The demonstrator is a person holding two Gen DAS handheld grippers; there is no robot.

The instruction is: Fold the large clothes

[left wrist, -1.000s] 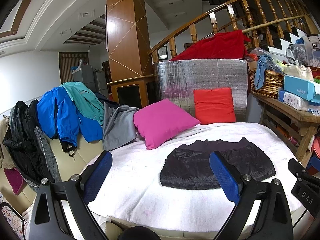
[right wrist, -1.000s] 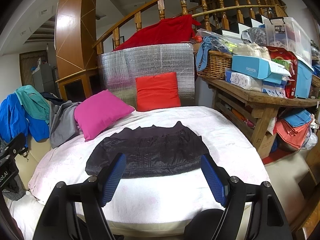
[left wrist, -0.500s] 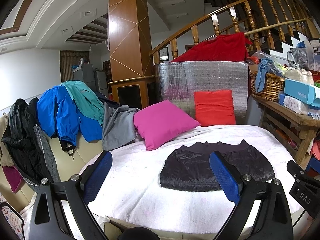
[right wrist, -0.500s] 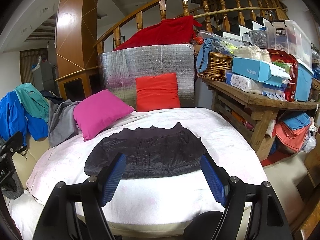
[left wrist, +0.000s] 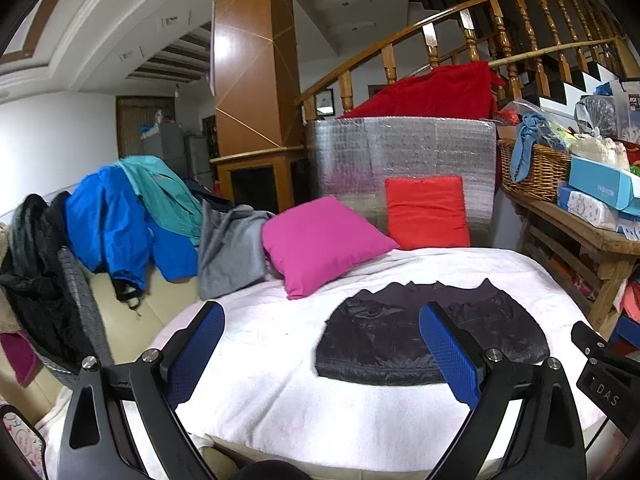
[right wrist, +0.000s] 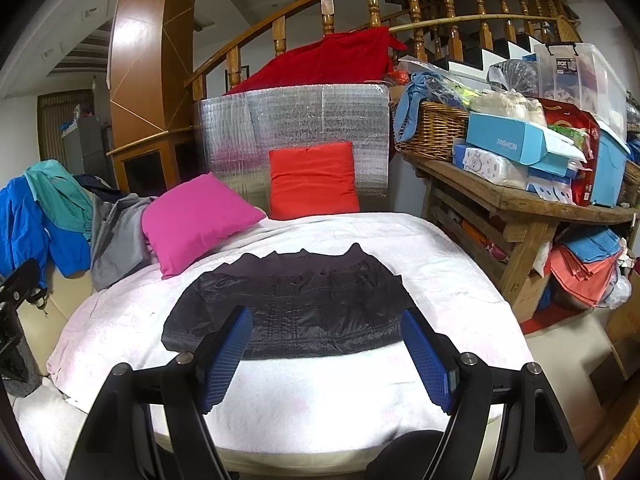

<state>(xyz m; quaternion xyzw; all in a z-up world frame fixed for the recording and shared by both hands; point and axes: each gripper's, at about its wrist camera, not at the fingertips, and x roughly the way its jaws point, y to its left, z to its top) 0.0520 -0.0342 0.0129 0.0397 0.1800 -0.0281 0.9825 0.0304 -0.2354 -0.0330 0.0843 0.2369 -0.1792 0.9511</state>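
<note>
A black quilted jacket (right wrist: 296,304) lies folded into a flat, wide packet on the white-covered bed (right wrist: 400,240), collar toward the pillows. It shows in the left wrist view as the same black jacket (left wrist: 384,344), right of centre. My right gripper (right wrist: 326,356) hovers over the bed's near edge, open, blue pads wide apart and empty. My left gripper (left wrist: 320,348) is open too, nothing between its pads, held off to the jacket's left. The right gripper's black body (left wrist: 604,376) pokes in at the lower right of the left wrist view.
A pink pillow (right wrist: 196,220) and a red pillow (right wrist: 312,180) lean at the bed's far side before a silver foil panel (right wrist: 292,120). Blue, teal, grey and black clothes (left wrist: 132,216) drape over a sofa on the left. A cluttered wooden bench (right wrist: 516,200) stands right.
</note>
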